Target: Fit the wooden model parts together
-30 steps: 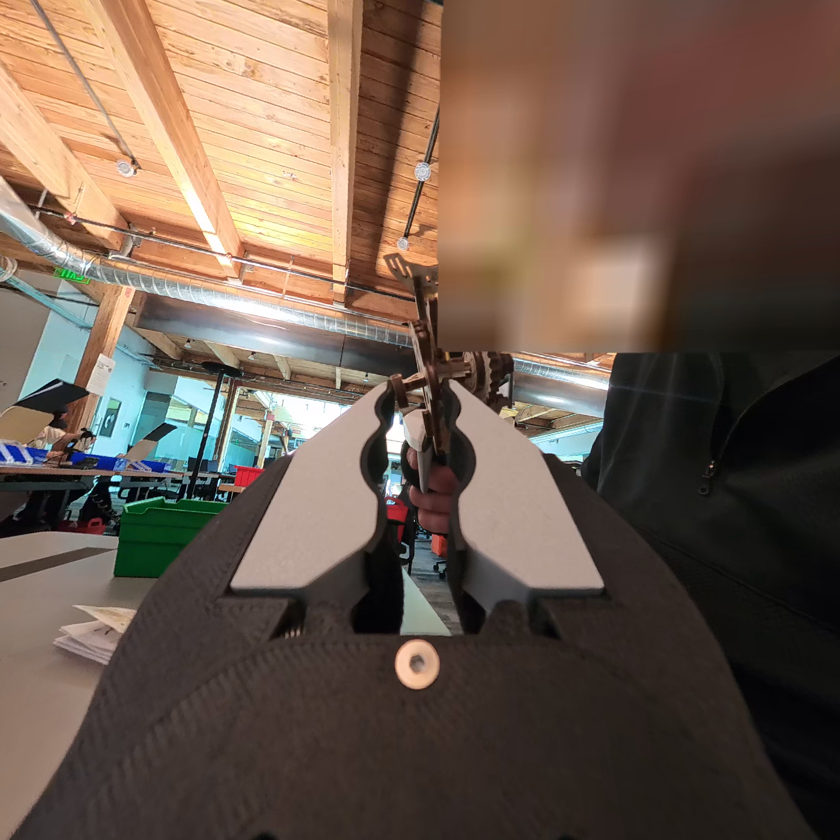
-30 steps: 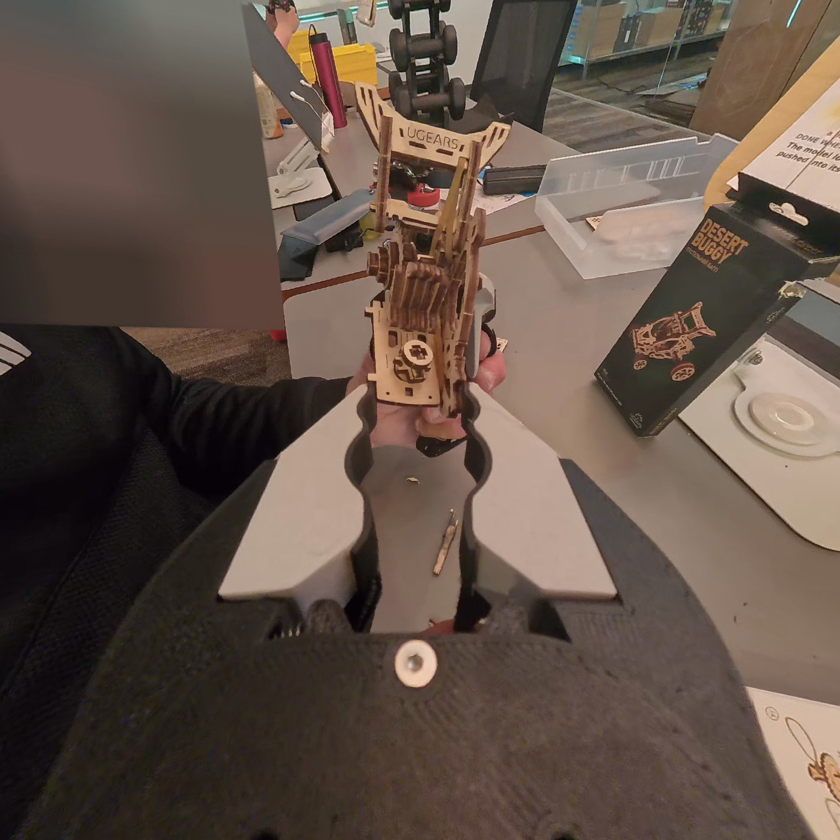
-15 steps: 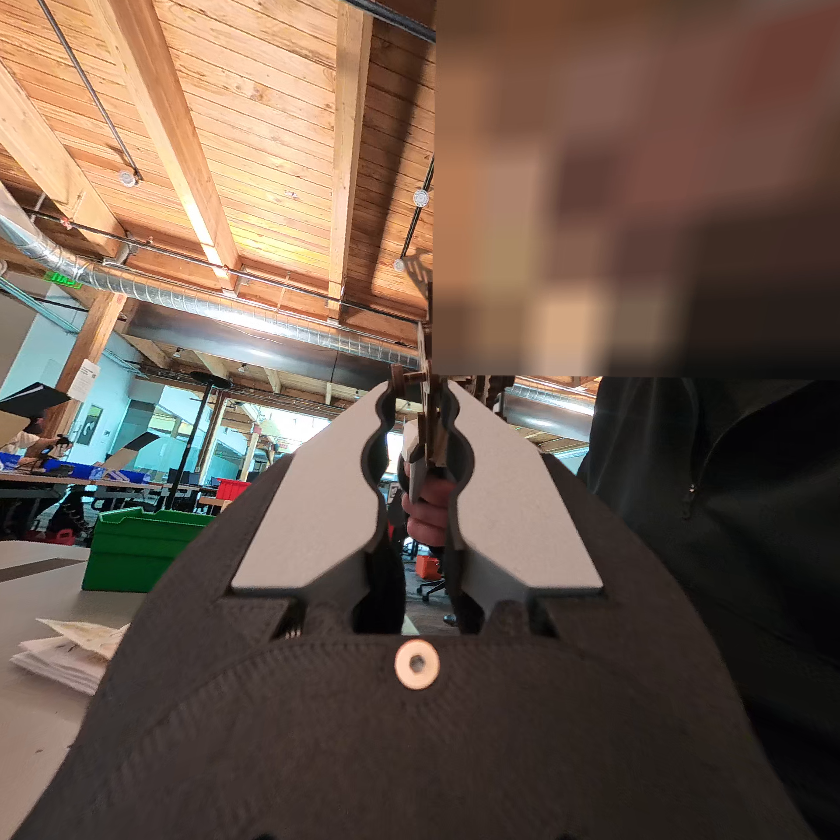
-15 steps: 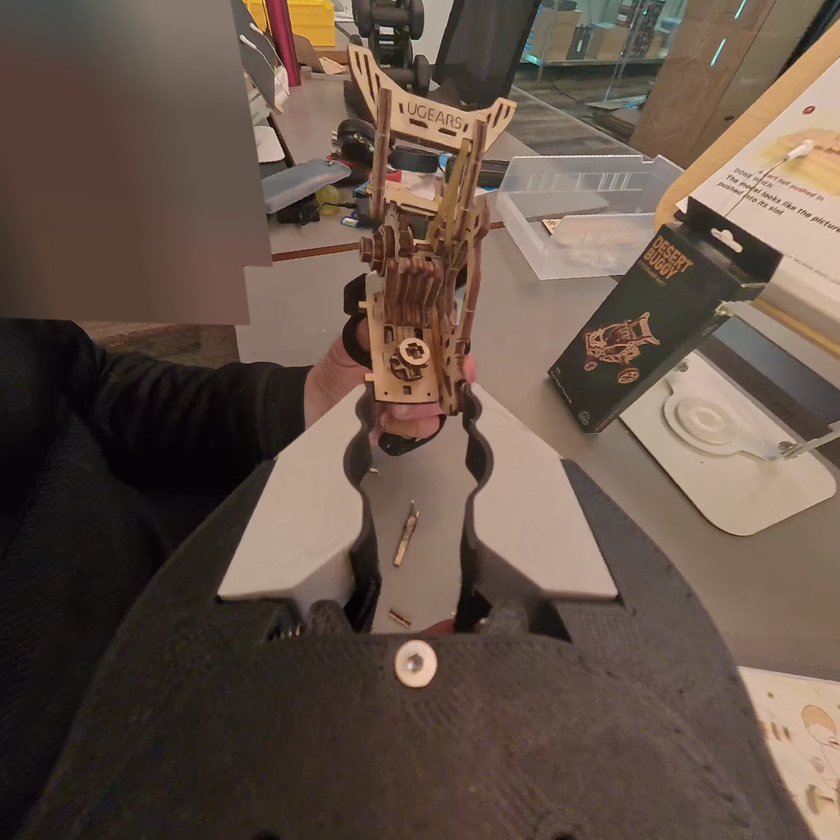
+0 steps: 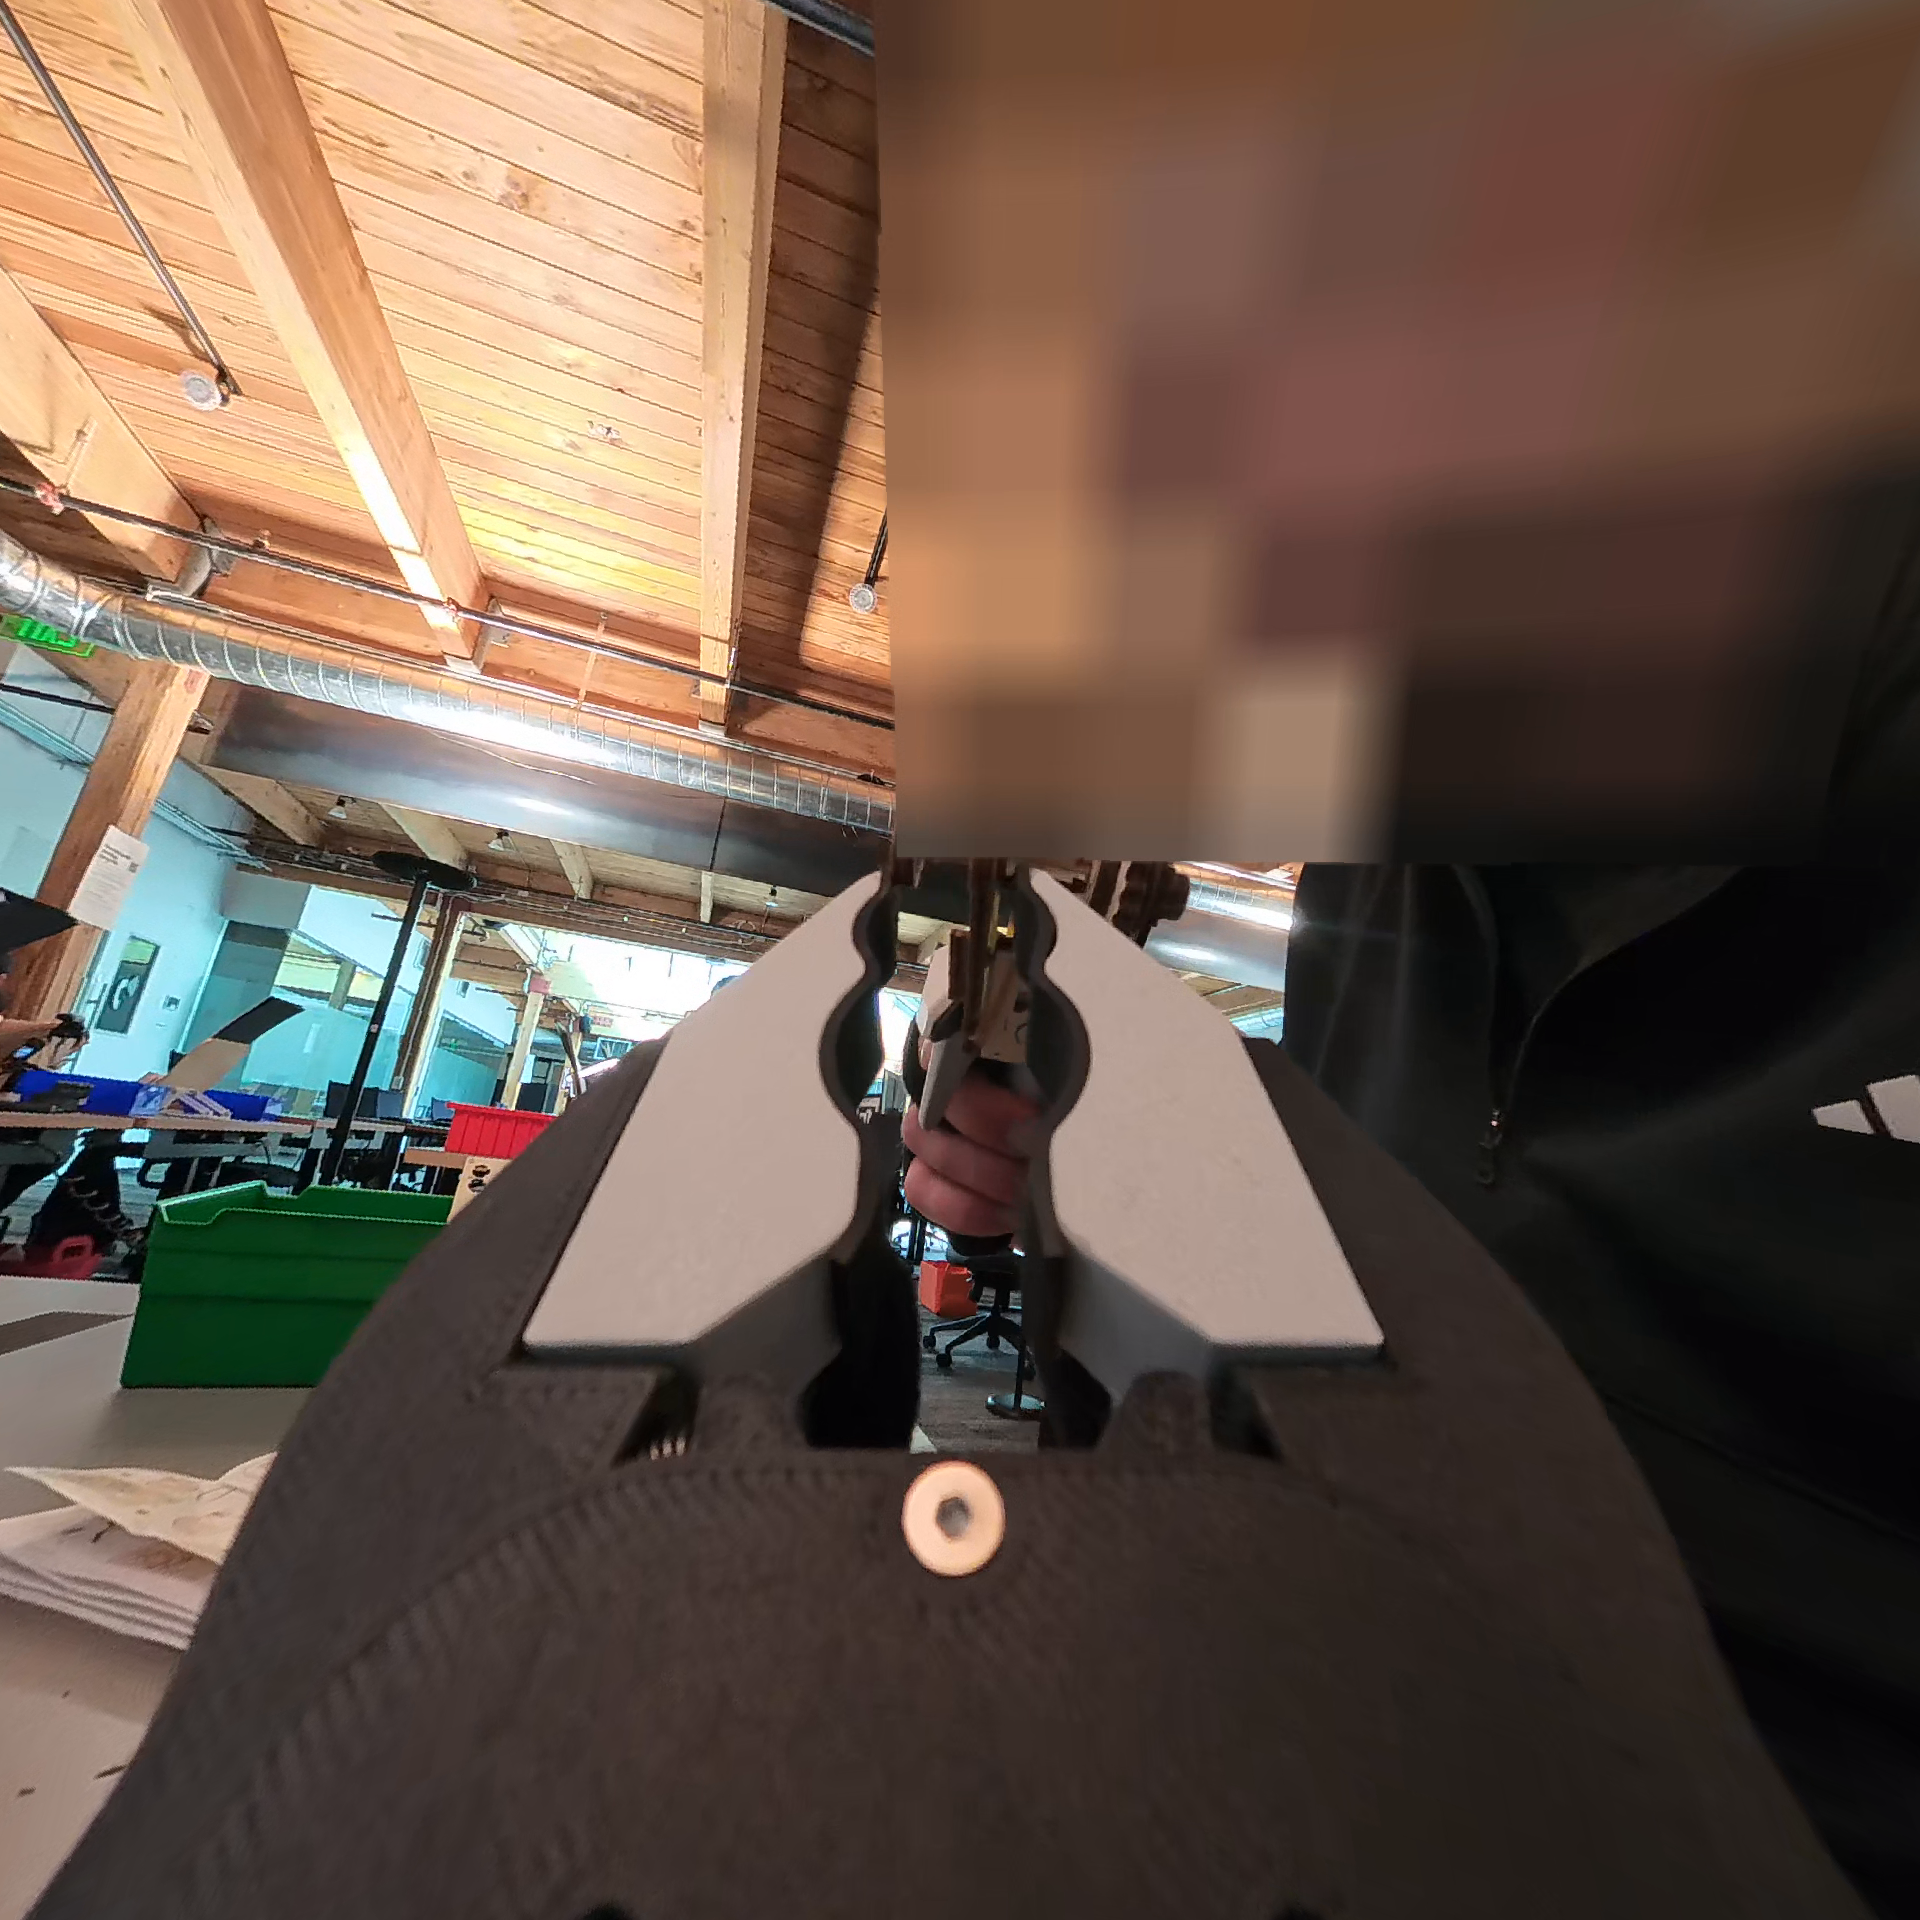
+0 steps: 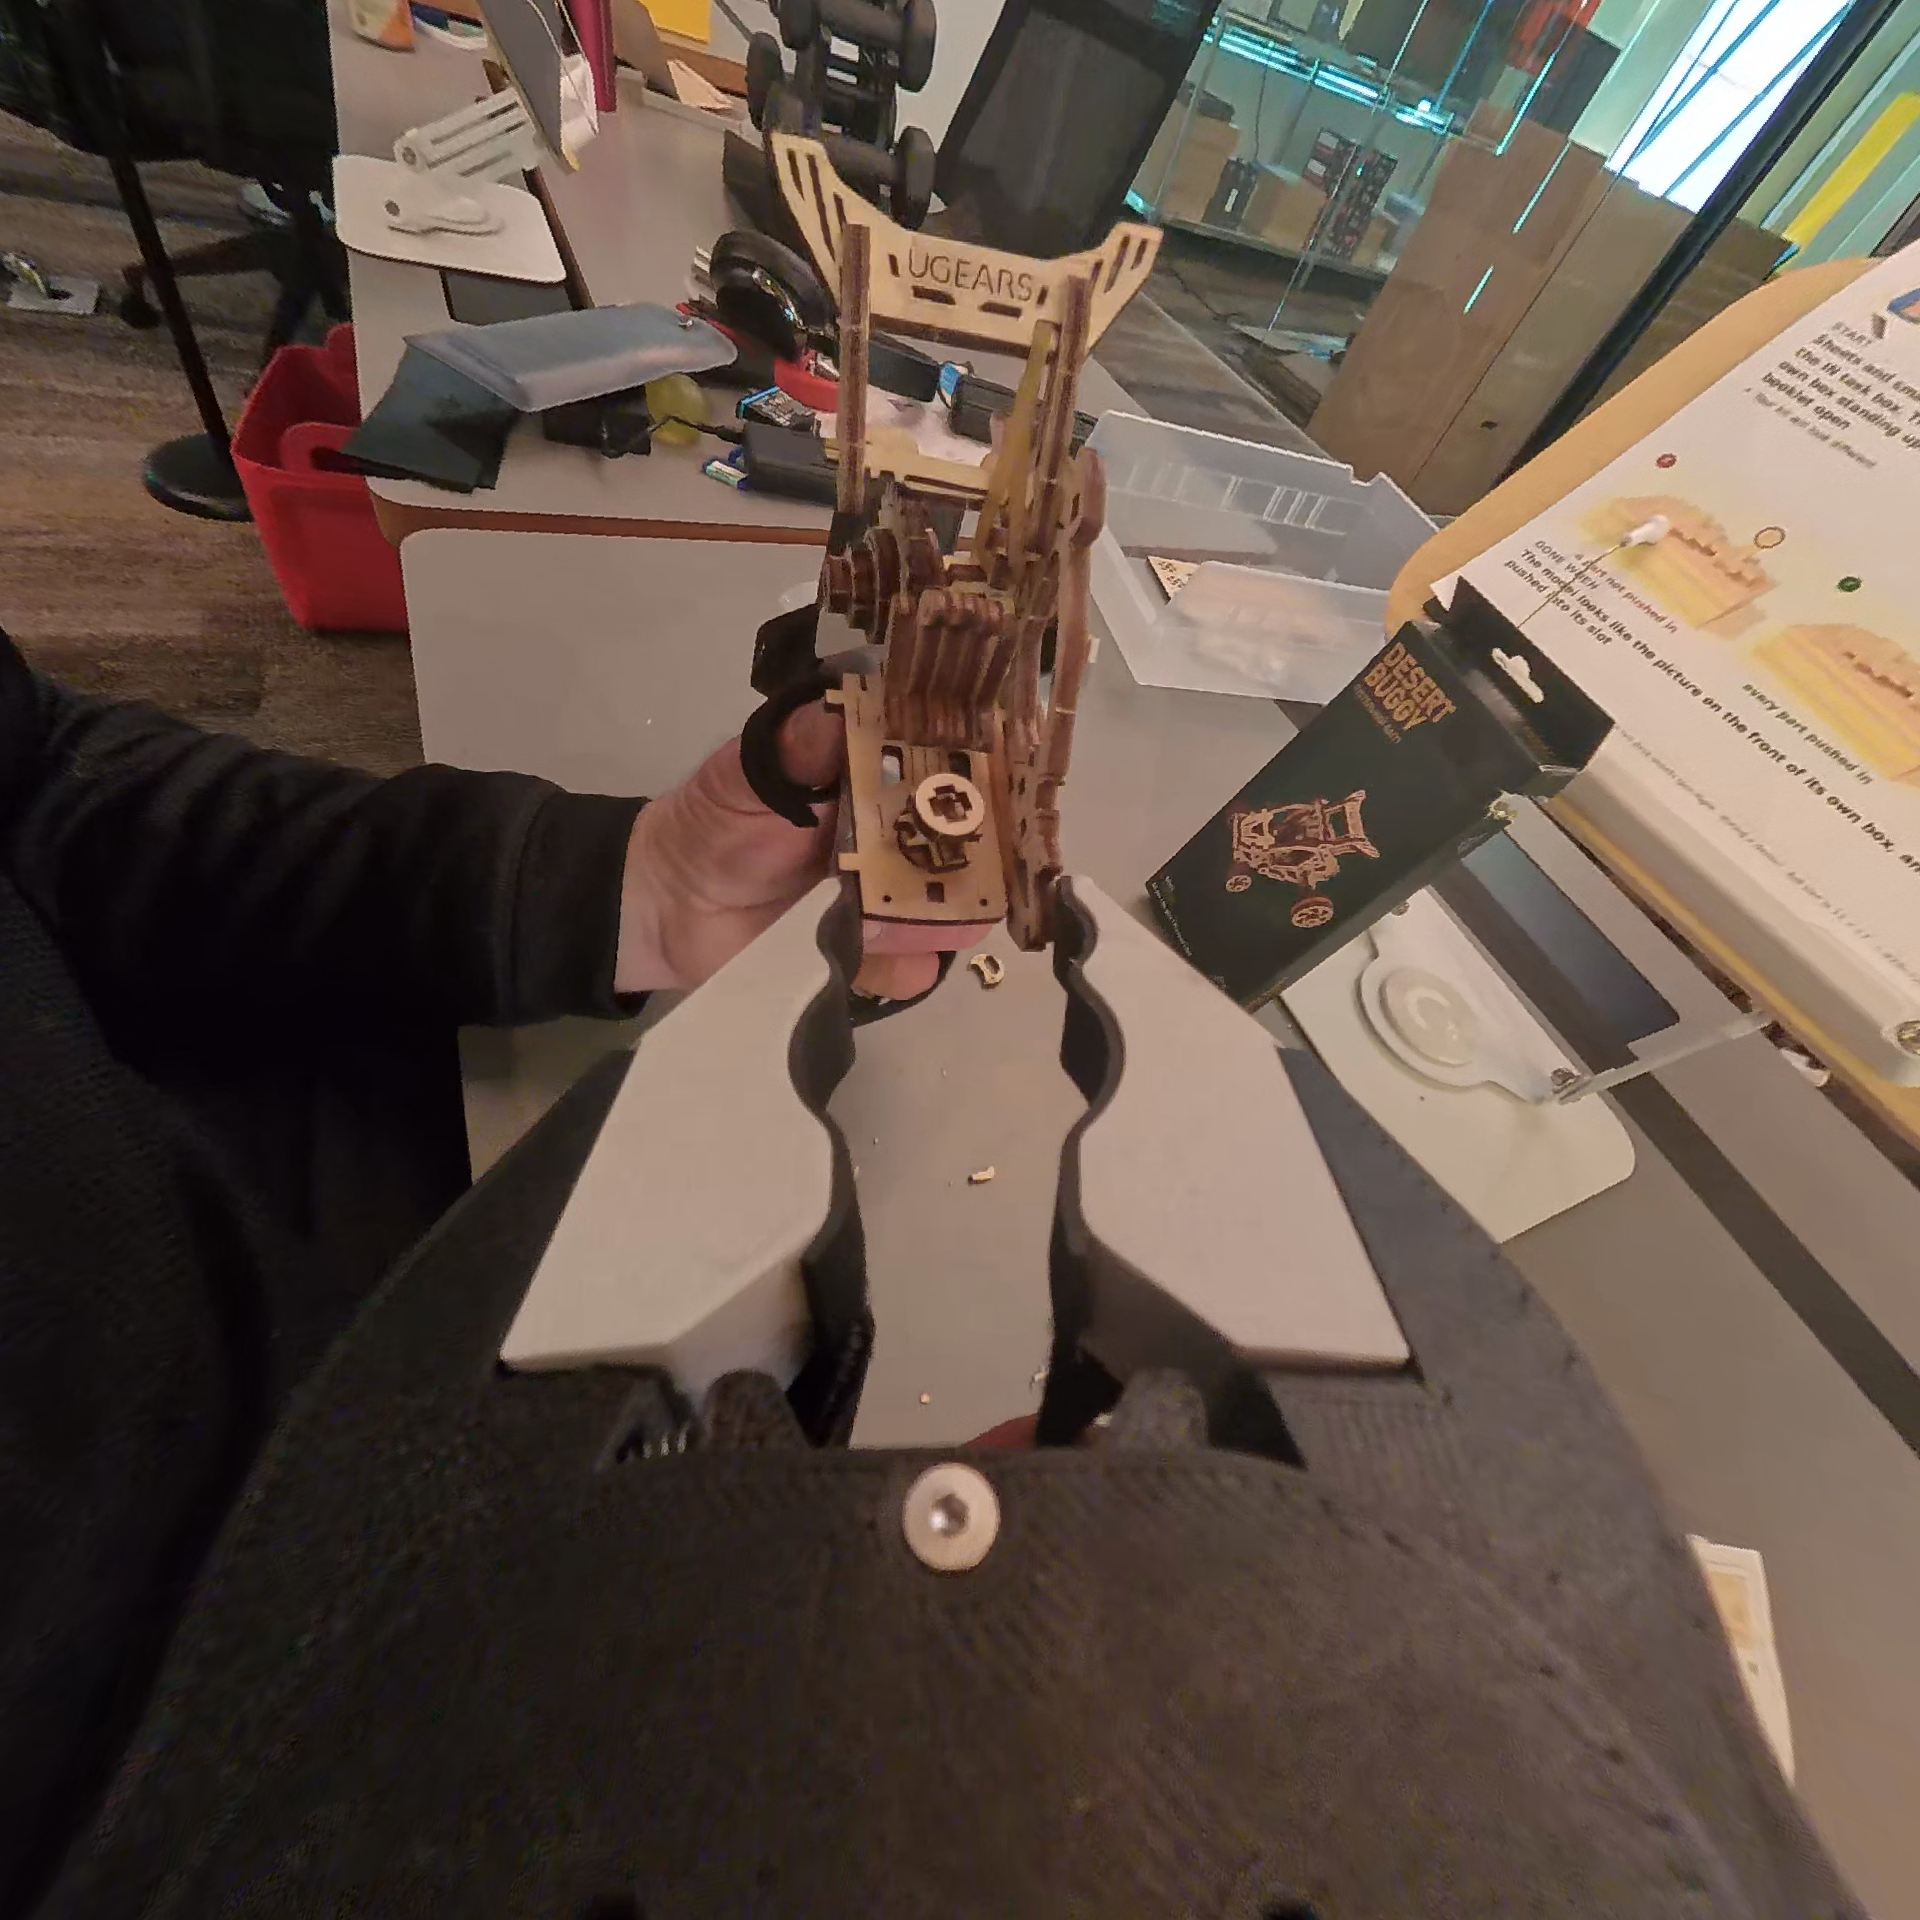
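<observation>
PROGRESS: your wooden model [image 6: 951,665] is mostly built, frame and gears joined; what remains you cannot tell | LOCATION: held upright above the tabletop [image 6: 623,644] | RIGHT tool [image 6: 951,914]: pinching the model's lower end | LEFT tool [image 5: 956,904]: the model sits between its tips, grip unclear | LOOSE: wood scraps [image 6: 980,1175] below.

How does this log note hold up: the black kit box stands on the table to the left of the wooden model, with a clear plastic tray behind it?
The side is wrong. In the right wrist view the black kit box stands on the table to the right of the wooden model, with the clear plastic tray behind it.
</observation>
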### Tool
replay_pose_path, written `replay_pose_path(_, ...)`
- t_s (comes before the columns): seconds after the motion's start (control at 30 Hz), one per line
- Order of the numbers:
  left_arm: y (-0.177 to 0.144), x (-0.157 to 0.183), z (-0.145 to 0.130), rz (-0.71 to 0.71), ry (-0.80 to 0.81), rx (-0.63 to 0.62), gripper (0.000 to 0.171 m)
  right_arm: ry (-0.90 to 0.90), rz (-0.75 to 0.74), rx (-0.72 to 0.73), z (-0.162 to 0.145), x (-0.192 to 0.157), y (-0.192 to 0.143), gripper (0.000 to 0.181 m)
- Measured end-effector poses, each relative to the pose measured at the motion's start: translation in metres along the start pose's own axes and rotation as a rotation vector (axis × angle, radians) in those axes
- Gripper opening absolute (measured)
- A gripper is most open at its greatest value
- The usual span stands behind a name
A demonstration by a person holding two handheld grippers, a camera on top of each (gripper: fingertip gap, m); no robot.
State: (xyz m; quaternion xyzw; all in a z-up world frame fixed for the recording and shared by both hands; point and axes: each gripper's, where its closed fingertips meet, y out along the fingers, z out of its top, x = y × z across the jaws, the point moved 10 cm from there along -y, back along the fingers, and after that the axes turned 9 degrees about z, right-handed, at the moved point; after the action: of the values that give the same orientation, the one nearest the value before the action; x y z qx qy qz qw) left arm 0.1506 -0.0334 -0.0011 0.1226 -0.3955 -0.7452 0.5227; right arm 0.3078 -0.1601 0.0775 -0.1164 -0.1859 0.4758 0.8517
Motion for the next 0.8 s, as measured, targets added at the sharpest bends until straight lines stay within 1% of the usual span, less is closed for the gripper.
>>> replay_pose_path(0.3, 0.002, -0.001, 0.0, 0.008, 0.011, -0.021, 0.018, 0.041, 0.028, 0.017, -0.005, 0.005, -0.002, 0.034)
replay_pose_path(0.57, 0.002, -0.003, -0.003, 0.006, -0.005, -0.004, 0.013, 0.064, 0.034, 0.025, -0.009, 0.006, 0.0, 0.035)
replay_pose_path(0.8, 0.001, -0.006, -0.006, 0.014, -0.039, 0.027, 0.013, 0.084, 0.041, 0.022, -0.012, 0.01, 0.001, 0.037)
